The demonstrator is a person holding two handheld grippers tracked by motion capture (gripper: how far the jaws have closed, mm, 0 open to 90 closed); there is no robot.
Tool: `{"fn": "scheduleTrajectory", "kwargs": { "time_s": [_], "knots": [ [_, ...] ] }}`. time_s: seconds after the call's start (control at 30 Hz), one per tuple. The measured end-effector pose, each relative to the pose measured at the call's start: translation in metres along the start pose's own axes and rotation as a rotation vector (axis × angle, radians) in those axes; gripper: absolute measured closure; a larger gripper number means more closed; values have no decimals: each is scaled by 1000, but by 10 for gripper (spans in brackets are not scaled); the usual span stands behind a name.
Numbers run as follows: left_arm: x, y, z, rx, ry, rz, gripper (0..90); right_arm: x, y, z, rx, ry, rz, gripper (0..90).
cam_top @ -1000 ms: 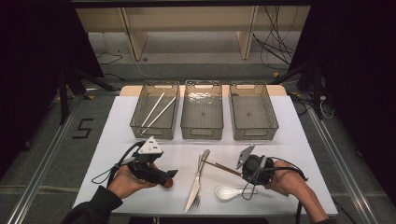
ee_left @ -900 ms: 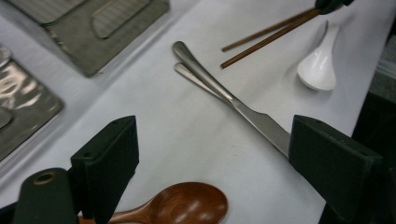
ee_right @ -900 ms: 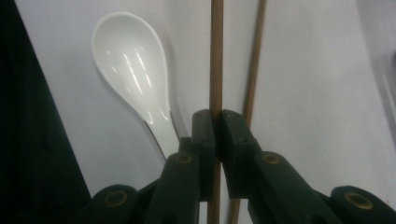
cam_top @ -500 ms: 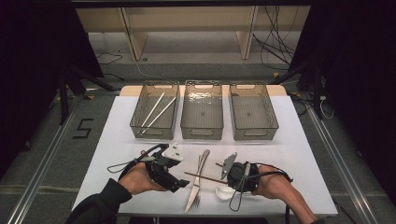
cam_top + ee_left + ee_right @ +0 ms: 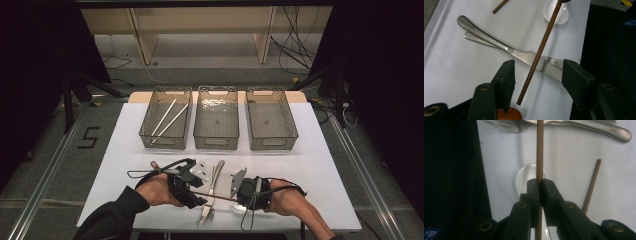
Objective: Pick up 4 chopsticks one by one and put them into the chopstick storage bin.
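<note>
Mid hand-over, low centre of frame — the right hand-held gripper (image 5: pixel 539 185) pinches the brown chopstick (image 5: pixel 539 52), whose free end sits between the left hand-held gripper's (image 5: pixel 537 75) spread jaws — which likely must close next.

Left hand-held gripper (image 5: pixel 537 77) agape, right hand-held gripper (image 5: pixel 540 185) clamped, facing inward.

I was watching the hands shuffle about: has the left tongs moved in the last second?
Yes. In the high view the left tongs has slid right across the table, closing on the knife and the brown chopstick, which sits between its open jaws.
</note>
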State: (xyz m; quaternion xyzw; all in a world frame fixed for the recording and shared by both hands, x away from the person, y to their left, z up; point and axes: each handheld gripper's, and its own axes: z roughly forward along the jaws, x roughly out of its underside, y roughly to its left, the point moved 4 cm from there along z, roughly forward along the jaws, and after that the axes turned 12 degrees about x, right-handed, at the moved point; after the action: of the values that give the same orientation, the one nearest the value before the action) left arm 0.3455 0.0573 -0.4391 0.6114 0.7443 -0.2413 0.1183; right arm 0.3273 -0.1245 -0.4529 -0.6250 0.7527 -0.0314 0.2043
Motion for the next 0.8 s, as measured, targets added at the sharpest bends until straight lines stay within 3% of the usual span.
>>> {"fn": "scheduleTrajectory", "kwargs": {
  "time_s": [0.2,0.47,0.8],
  "knots": [
    [3,2,4,2,70,21,507,-4,2,-3,2,-18,-17,849],
    [2,1,11,28,122,39,606,-7,5,-3,-1,-25,-33,849],
    [0,-2,14,61,137,54,716,-9,7,-3,-11,-24,-44,849]
  ]
}}
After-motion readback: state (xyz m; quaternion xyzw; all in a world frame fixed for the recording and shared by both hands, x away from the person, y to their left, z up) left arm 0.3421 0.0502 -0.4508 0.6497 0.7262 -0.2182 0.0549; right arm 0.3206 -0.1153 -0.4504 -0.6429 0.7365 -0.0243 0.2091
